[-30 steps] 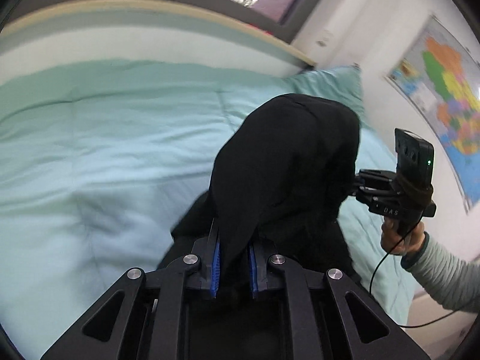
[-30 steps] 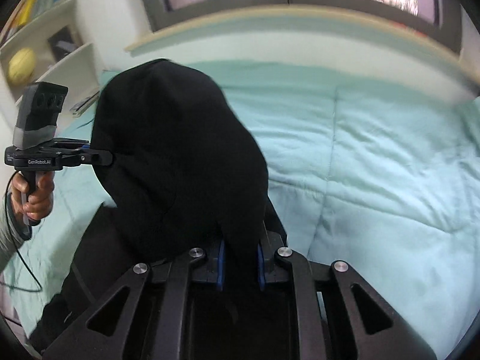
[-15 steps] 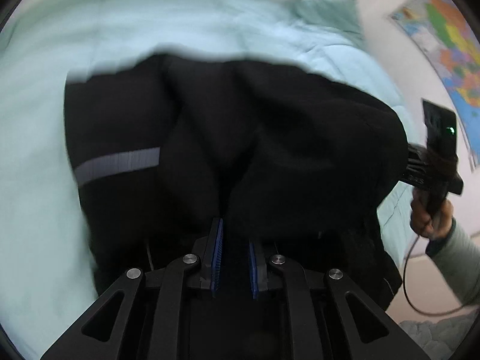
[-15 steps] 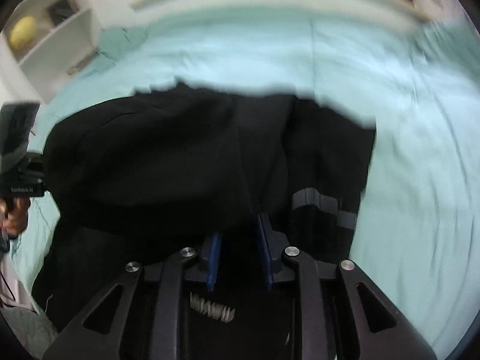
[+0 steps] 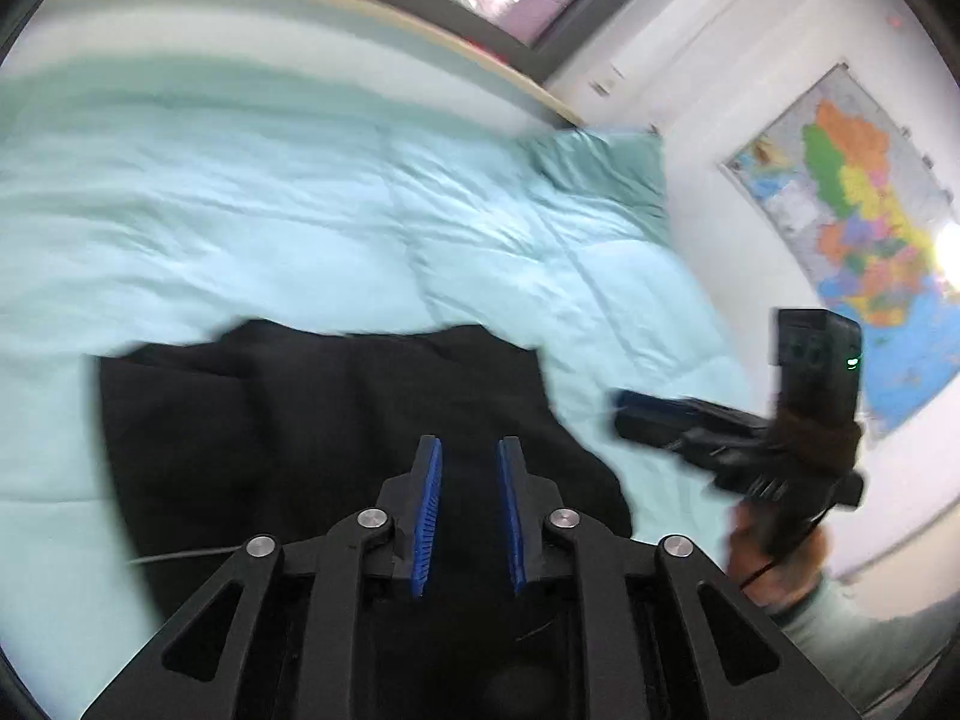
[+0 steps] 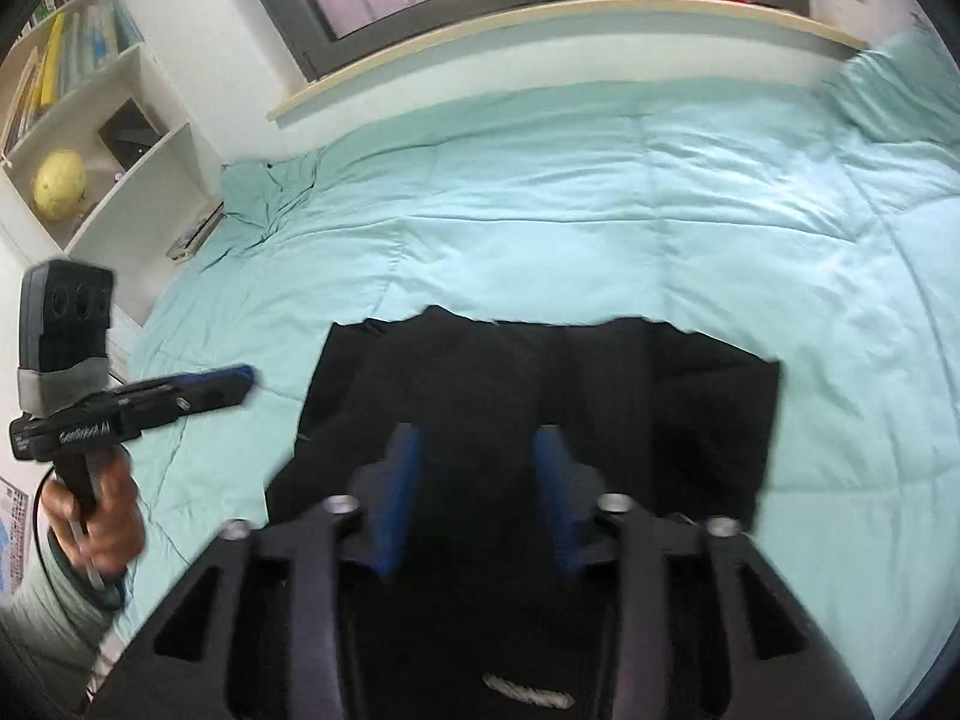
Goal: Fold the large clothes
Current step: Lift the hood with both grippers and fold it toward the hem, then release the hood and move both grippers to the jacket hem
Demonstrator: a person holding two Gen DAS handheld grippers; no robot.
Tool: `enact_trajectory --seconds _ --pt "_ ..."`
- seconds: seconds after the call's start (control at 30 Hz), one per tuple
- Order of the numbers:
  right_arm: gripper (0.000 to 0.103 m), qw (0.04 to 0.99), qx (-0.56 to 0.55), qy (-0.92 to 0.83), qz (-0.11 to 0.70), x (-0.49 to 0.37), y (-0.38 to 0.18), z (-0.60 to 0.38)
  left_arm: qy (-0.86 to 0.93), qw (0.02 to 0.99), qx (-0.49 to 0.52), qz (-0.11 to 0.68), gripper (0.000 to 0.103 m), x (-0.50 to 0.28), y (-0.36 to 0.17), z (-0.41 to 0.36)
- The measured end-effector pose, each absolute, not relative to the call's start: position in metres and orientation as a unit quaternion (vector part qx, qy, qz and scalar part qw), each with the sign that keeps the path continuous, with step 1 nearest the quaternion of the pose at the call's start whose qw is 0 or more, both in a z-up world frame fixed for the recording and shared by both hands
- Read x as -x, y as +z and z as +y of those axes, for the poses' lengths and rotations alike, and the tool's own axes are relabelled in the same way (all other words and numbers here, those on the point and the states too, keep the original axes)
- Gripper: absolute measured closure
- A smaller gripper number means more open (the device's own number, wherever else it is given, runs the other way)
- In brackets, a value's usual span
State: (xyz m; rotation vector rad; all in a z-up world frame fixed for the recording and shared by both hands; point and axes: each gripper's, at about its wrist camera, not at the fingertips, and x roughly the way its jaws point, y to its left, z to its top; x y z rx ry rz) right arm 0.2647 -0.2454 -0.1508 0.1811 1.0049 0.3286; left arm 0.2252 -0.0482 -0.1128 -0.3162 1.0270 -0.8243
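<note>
black garment (image 6: 540, 396) lies on the bed (image 6: 540, 228); both hand-held grippers, left (image 5: 467, 450) and right (image 6: 477, 438), gape empty.

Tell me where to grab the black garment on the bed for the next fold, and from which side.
Probably the two far corners of the black garment, one per gripper, coming down from above. Its far edge lies fairly straight and flat on the duvet, so both corners are exposed. Both grippers are open.

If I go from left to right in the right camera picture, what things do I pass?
Yellow ball on the shelf → other tongs held in a hand → black clothes on the blue-green blanket → pillow.
</note>
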Motion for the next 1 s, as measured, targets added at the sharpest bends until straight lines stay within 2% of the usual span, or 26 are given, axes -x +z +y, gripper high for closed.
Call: enact_trajectory --seconds 0.1,0.2,0.27,0.3,0.4,0.53,0.6,0.67,0.73,0.8,0.87,1.0 --pt "0.049 0.829 -0.066 0.144 0.537 -0.273 -0.208 -0.227 -0.390 0.736 0.129 0.537 0.082 -0.230 -0.162 -0.073" --pt "0.049 0.787 -0.038 0.130 0.602 -0.257 -0.286 -0.220 -0.365 0.690 0.111 0.615 0.083 -0.221 -0.235 -0.082" --pt "0.049 0.782 -0.027 0.120 0.611 -0.244 -0.324 -0.218 -0.347 0.669 0.143 0.642 0.091 -0.215 -0.280 -0.076" --pt "0.049 0.789 -0.016 0.113 0.603 -0.239 -0.329 -0.216 -0.341 0.660 0.192 0.642 0.092 -0.213 -0.293 -0.067" --pt "0.049 0.794 -0.012 0.103 0.599 -0.238 -0.317 -0.214 -0.339 0.659 0.241 0.627 0.093 -0.209 -0.288 -0.052" --pt "0.049 0.807 -0.026 0.121 0.578 -0.229 -0.280 -0.221 -0.361 0.676 0.205 0.608 0.091 -0.190 -0.252 -0.048" --pt "0.049 0.820 -0.018 0.126 0.558 -0.213 -0.261 -0.221 -0.385 0.677 0.205 0.592 0.084 -0.180 -0.236 -0.045" --pt "0.049 0.818 -0.012 0.120 0.563 -0.206 -0.265 -0.222 -0.391 0.675 0.205 0.591 0.062 -0.174 -0.235 -0.046" --pt "0.049 0.802 -0.018 0.113 0.586 -0.203 -0.286 -0.222 -0.357 0.684 0.193 0.607 0.063 -0.173 -0.253 -0.050" --pt "0.049 0.788 -0.023 0.104 0.606 -0.214 -0.312 -0.225 -0.330 0.677 0.197 0.627 0.075 -0.177 -0.275 -0.054" --pt "0.049 0.793 -0.017 0.102 0.600 -0.215 -0.327 -0.225 -0.304 0.684 0.178 0.639 0.099 -0.180 -0.296 -0.061" --pt "0.049 0.797 -0.025 0.099 0.596 -0.212 -0.328 -0.229 -0.294 0.681 0.167 0.650 0.101 -0.189 -0.303 -0.070"
